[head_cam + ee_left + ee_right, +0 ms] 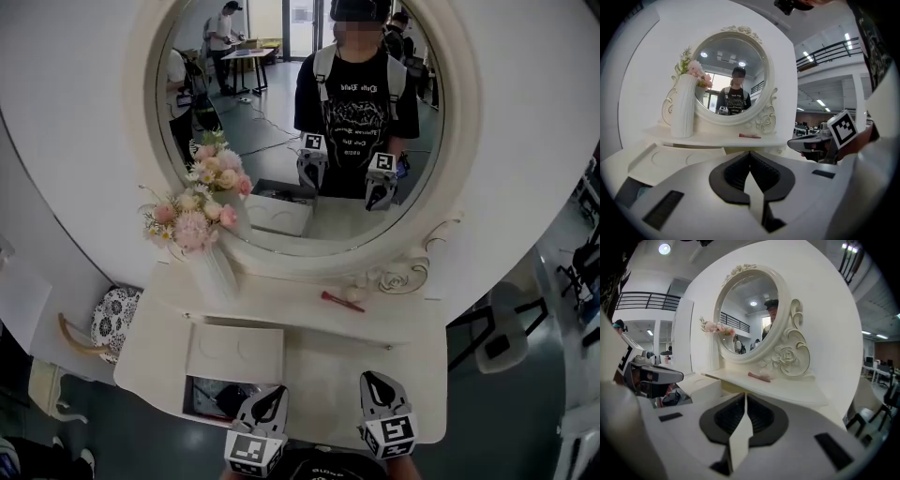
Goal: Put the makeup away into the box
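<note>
Left tongs [268,398], right tongs [376,386] closed, empty. Makeup stick [342,300] on shelf, not yet in open box [234,353].

White left tongs [278,391] and right tongs [368,377] have black pads [264,409], square-marked cubes [253,451].

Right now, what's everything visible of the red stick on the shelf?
The stick is slim and red, with a paler end toward the carved rose; which makeup it is I can't tell. It lies flat on the white shelf below the mirror, right of centre. Only the shelf touches it.
</note>
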